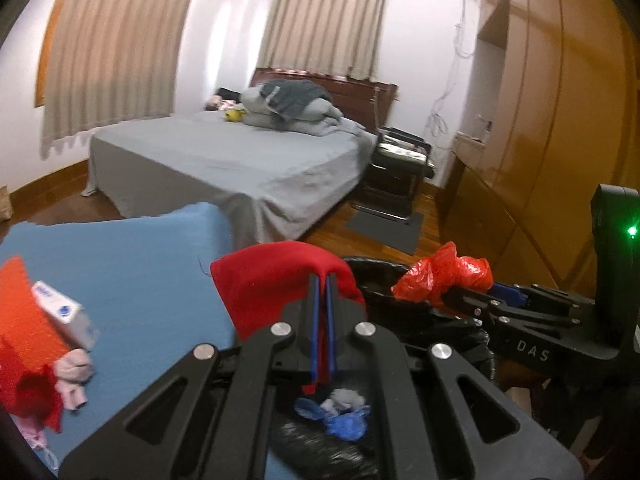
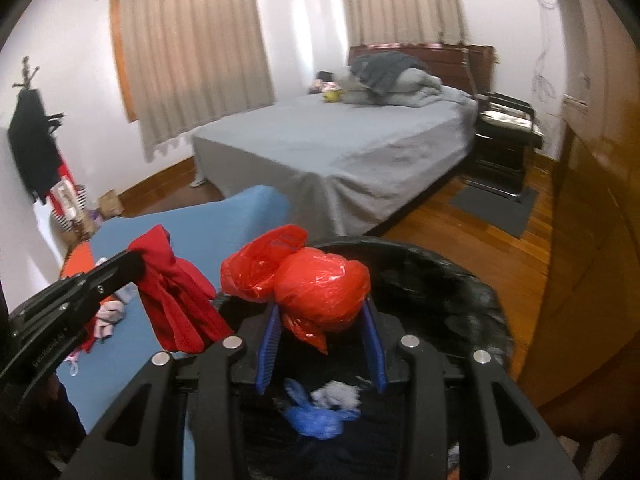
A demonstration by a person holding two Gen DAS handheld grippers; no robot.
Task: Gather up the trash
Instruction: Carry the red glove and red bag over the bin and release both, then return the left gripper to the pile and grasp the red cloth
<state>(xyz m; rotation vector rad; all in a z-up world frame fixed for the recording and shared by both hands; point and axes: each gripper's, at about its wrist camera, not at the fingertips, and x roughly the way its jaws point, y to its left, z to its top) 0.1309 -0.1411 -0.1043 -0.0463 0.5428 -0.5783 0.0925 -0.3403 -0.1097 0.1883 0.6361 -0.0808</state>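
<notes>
My left gripper [image 1: 323, 280] is shut on a red cloth [image 1: 276, 280] that drapes over its tips, above the edge of a blue-covered surface [image 1: 132, 280]. My right gripper [image 2: 320, 308] is shut on a crumpled red plastic bag [image 2: 316, 280], held over a bin with a black liner [image 2: 440, 276]. Blue and white scraps [image 2: 320, 408] lie inside the bin. The right wrist view shows the left gripper [image 2: 138, 260] at the left with the red cloth [image 2: 176, 304] hanging from it. From the left wrist camera, the right gripper [image 1: 448, 296] and its red bag [image 1: 444, 272] appear at the right.
A white box [image 1: 60, 312], an orange item [image 1: 24, 312] and pink clothes [image 1: 74, 376] lie on the blue surface. Beyond it stand a grey bed [image 1: 224, 160], a black chair [image 1: 400, 160] on a grey mat, and a wooden wardrobe [image 1: 560, 120] along the right.
</notes>
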